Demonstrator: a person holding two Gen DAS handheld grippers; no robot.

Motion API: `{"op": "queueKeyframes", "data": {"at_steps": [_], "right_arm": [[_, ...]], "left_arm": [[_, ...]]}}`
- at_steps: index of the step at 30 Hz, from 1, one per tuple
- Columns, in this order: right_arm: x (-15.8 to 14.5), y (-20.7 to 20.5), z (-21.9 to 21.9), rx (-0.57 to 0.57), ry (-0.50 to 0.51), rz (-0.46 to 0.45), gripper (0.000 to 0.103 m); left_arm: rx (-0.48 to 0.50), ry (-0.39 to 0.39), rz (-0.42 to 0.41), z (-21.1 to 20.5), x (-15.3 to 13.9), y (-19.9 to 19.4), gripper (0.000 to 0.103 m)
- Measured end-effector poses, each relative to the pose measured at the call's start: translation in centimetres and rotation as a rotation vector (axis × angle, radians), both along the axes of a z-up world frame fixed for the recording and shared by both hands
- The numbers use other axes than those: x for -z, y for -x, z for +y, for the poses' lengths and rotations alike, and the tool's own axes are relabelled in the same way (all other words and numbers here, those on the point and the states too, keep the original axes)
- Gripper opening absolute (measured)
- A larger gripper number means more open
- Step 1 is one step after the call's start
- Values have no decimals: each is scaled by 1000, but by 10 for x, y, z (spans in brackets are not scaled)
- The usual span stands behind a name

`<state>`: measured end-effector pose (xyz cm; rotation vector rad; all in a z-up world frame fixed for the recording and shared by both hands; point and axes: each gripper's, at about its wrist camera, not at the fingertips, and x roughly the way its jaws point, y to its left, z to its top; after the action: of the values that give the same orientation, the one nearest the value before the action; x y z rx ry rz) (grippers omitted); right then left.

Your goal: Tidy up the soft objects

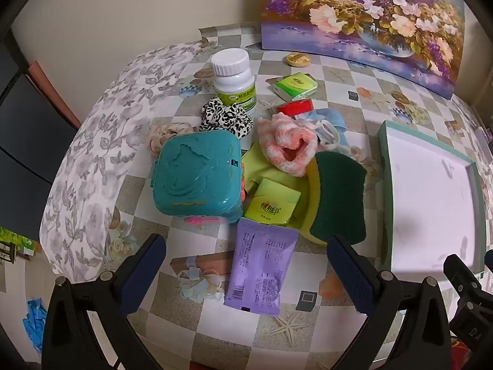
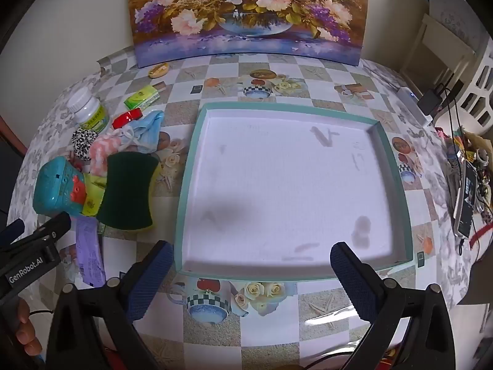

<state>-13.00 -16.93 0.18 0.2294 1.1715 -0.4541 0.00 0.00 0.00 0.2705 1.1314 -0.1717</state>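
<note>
A pile of items lies left of a shallow white tray with a teal rim (image 2: 192, 166) (image 1: 383, 185). In the pile are a green-and-yellow sponge (image 1: 339, 194) (image 2: 128, 188), a pink fuzzy sock (image 1: 286, 146) (image 2: 103, 151), a blue cloth (image 1: 328, 121) (image 2: 151, 129), a leopard scrunchie (image 1: 226, 117) (image 2: 83, 141) and a beige scrunchie (image 1: 166, 134). My left gripper (image 1: 246, 256) hangs open above a purple sachet (image 1: 260, 271) (image 2: 89, 246). My right gripper (image 2: 251, 265) is open over the tray's near rim, nothing between its fingers.
Hard items in the pile: a teal plastic case (image 1: 195, 175) (image 2: 57, 185), a white pill bottle (image 1: 234, 77) (image 2: 89, 108), two green tissue packs (image 1: 272, 205) (image 1: 294, 84), a red item (image 1: 295, 107). A flower painting (image 2: 246, 15) leans at the back; cables and clutter (image 2: 465, 185) sit at the right.
</note>
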Motion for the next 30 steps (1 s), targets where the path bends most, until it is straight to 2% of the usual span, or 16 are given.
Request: {"op": "queueKeyframes", "data": {"at_steps": [30], "right_arm": [[0, 0, 0, 0, 4, 3, 103]], "left_arm": [[-1, 2, 5, 4, -1, -1, 103]]}}
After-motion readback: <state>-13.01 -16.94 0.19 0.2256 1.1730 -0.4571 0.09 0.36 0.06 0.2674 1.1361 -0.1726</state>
